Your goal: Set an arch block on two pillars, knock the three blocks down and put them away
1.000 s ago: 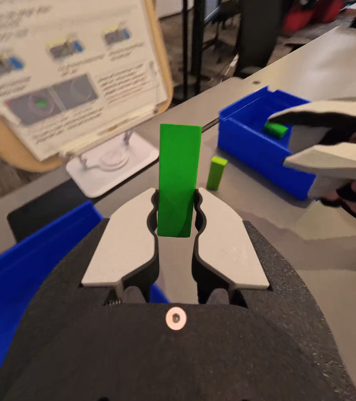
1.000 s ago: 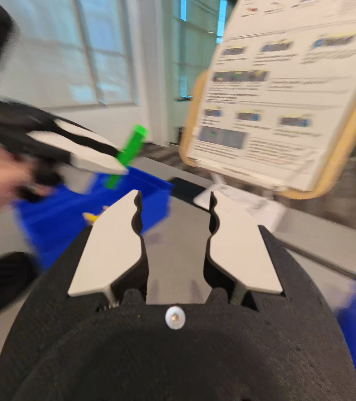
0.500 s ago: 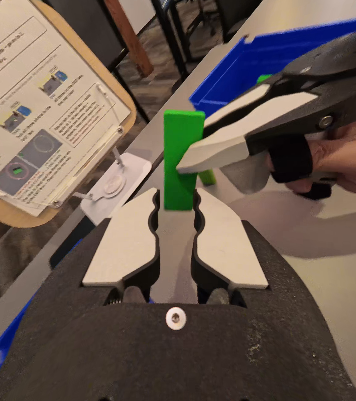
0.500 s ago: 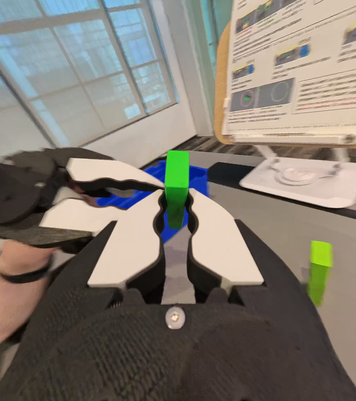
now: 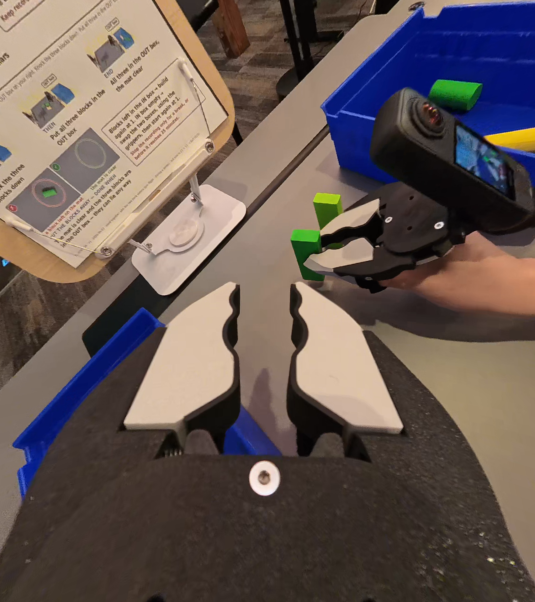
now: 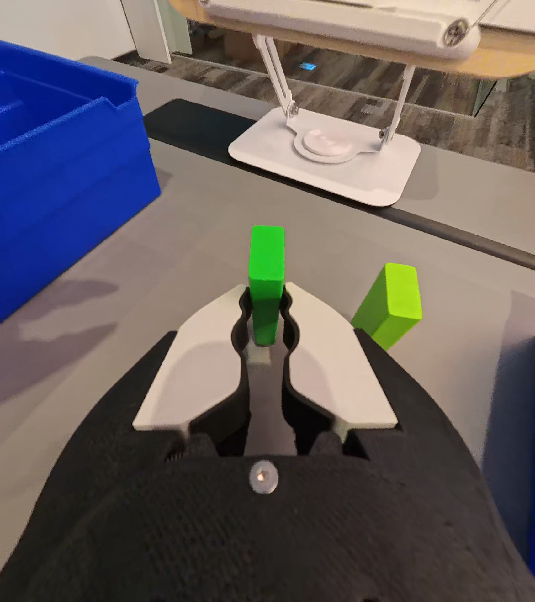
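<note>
Right wrist view — right gripper (image 6: 265,294) fingers clamped on upright dark-green pillar (image 6: 266,260), lime pillar (image 6: 390,303) just beside; left gripper (image 5: 264,304) fingers parted, empty.

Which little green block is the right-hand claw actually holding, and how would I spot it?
Start at the white stand on the grey table. In front of it two green blocks stand upright. The held one is the darker green block, pinched by the right claw; the lime block to its right stands free.

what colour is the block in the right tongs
Bright green block, clearest in the right wrist view.
</note>
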`<state>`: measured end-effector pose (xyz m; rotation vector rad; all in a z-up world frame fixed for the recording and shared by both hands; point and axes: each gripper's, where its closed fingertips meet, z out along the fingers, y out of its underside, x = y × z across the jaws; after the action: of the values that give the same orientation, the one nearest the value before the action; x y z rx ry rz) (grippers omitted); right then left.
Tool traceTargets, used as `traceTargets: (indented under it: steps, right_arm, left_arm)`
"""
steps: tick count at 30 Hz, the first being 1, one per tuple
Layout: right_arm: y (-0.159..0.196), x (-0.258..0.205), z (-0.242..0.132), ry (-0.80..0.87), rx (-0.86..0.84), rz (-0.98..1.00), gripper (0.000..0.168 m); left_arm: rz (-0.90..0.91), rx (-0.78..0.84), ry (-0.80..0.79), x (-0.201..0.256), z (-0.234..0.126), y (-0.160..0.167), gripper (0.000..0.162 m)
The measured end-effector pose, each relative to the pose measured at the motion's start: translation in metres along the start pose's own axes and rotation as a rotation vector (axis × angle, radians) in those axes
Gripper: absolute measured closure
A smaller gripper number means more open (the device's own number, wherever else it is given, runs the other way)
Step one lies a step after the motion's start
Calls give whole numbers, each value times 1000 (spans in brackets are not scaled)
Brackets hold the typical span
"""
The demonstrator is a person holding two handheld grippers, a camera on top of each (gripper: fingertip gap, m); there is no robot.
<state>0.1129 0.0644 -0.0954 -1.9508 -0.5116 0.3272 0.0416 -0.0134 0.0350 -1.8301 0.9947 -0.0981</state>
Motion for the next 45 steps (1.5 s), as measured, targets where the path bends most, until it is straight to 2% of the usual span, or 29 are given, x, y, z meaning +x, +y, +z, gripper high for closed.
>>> traceTargets:
  steps: [8, 24, 33, 36, 39, 42, 45]
  right_arm:
    - [9, 8, 12, 47, -57, 39, 150]
    - [10, 12, 12, 97, -78, 24, 150]
    - [14, 10, 14, 80, -93, 30, 137]
    - [8, 11, 10, 92, -71, 12, 133]
    - [-4, 11, 3, 113, -26, -37, 127]
    - [-20, 3, -7, 102, 13, -93, 119]
    - [-38, -7, -22, 79, 54, -135, 113]
  left_arm:
    - [-23, -10, -15, -9, -4, 3, 133]
    - [-68, -55, 0, -13, -1, 12, 133]
    - [-78, -65, 3, -14, -2, 14, 132]
    - [-59, -98, -22, -26, -10, 19, 126]
    - [-82, -235, -28, -49, -30, 51, 125]
    - [-181, -488, 61, -64, -46, 117, 118]
    - [-229, -645, 56, -91, -38, 172, 118]
